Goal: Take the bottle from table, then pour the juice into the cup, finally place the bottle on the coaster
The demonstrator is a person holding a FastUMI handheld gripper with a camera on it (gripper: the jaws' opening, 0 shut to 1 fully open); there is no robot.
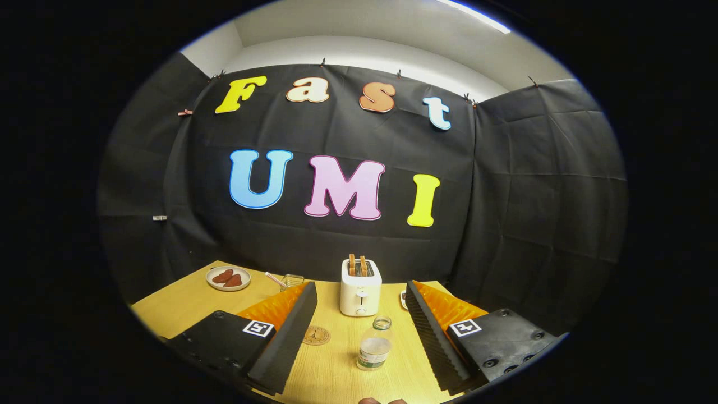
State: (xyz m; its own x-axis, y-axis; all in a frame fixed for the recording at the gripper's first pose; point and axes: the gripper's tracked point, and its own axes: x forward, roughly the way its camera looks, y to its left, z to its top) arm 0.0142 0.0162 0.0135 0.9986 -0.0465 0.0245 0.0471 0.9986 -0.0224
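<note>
A small clear bottle point(375, 344) without a cap stands upright on the wooden table point(185, 306), between my two fingers and a little right of their midline. My gripper point(358, 322) is open wide, with nothing touching either finger. A round brown coaster point(316, 335) lies flat just beside the left finger, to the left of the bottle. A clear glass cup point(291, 280) with a striped straw stands farther back, beyond the left fingertip, partly hidden by it.
A white toaster point(360, 293) with two toast slices stands beyond the bottle, near the wall. A plate point(228, 278) with reddish-brown food sits at the back left. A small item point(403, 299) peeks out behind the right fingertip.
</note>
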